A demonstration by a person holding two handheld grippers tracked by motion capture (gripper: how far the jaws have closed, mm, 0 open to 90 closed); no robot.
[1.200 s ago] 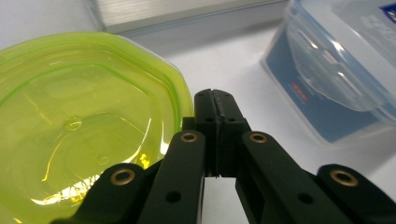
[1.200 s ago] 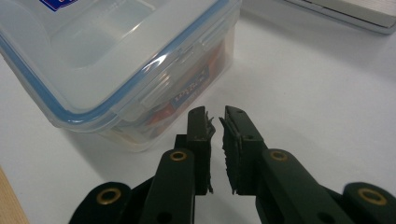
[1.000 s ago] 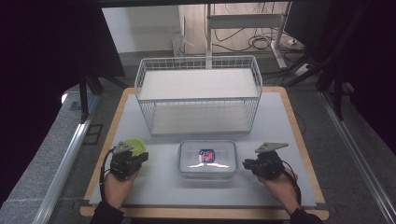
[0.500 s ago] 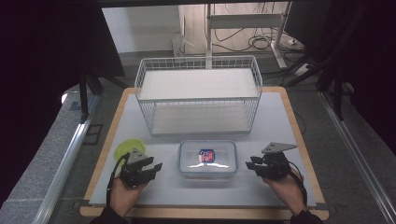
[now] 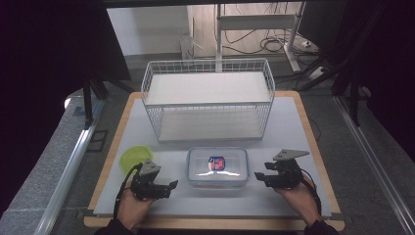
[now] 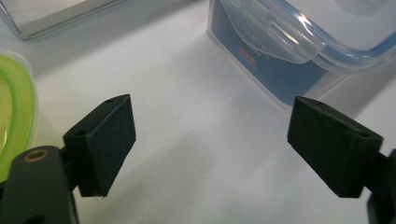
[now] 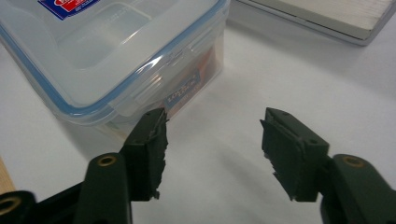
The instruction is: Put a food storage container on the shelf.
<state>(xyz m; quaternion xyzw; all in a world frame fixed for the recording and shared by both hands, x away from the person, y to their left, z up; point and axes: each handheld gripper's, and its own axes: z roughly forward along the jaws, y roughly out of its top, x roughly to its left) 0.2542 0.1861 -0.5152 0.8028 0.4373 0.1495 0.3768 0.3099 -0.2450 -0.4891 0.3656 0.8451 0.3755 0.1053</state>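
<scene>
A white bench (image 5: 293, 122) carries a wire basket (image 5: 208, 100) well beyond both claws. Between the claws sits a lidded clear box (image 5: 218, 167), just ahead of each. A green bowl (image 5: 133, 157) lies just behind and beside the left claw (image 5: 169, 186), apart from it. The left claw's jaws have just been opening and hold nothing; the right claw (image 5: 260, 177), jaws likewise just opening, stands released beside the box's latch. Both appear to be squaring up to the box; the next move likely calls for closing in on its side latches.
</scene>
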